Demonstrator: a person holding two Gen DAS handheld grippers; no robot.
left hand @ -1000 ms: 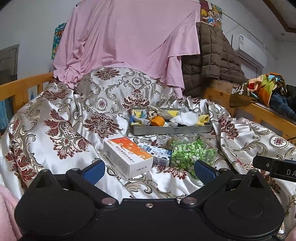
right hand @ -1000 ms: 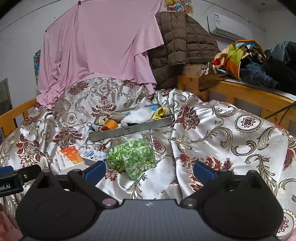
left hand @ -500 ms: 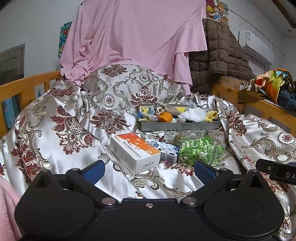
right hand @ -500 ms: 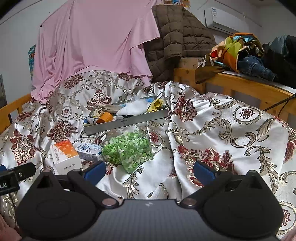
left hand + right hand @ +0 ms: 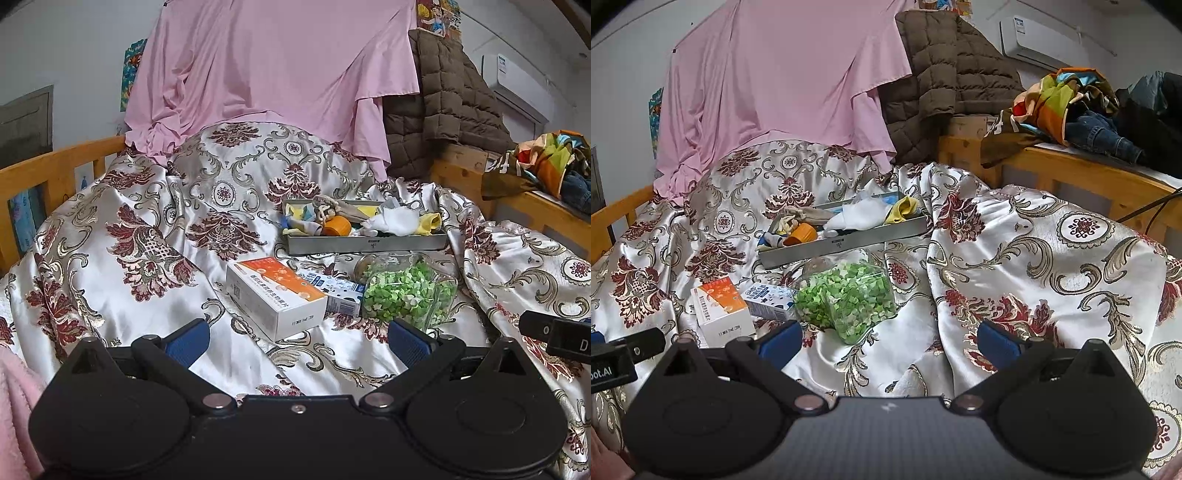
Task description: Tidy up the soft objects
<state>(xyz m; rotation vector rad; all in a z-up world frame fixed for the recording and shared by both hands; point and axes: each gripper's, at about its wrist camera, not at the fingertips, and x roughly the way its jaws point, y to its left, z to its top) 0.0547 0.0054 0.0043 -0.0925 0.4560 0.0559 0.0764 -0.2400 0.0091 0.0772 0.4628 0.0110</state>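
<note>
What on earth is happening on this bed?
A person holds two grippers, both open and empty, above a patterned bedspread. Ahead lie a metal tray of small cloth items, an orange-and-white box and a bag of green bits. Nothing is grasped yet; the left gripper faces the box, the right gripper the bag.

We see a white wall (image 5: 74, 55) behind a wooden bed frame (image 5: 44, 173), with a pink sheet (image 5: 277, 62) and brown jacket (image 5: 945, 70) hanging. An air conditioner (image 5: 1034, 37) sits high on the right, above a clothes pile (image 5: 1082, 107).
</note>
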